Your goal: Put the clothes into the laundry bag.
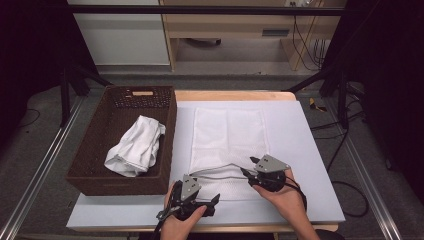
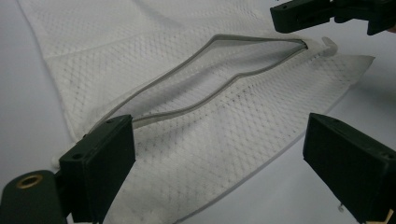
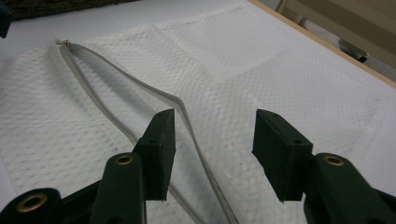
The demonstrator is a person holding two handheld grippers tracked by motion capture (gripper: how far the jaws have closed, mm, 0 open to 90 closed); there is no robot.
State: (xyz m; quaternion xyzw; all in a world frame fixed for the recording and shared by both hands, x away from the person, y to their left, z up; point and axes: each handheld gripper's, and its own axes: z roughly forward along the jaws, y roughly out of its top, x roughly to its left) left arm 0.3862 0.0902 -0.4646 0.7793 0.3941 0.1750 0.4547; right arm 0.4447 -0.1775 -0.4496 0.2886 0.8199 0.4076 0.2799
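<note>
A white mesh laundry bag lies flat on the pale table mat. Its grey zipper near the front edge gapes open in a long slit. My left gripper hovers open at the bag's front left corner, its jaws spread wide over the mesh. At the slit's right end my right gripper is open too. One grey zipper edge runs in between its jaws, which do not touch it. The white zipper pull lies just below the right gripper.
A brown wicker basket stands on the left of the table, touching the mat, with a crumpled white cloth inside. A wooden table edge shows behind the mat. Wooden furniture and cables stand beyond the table.
</note>
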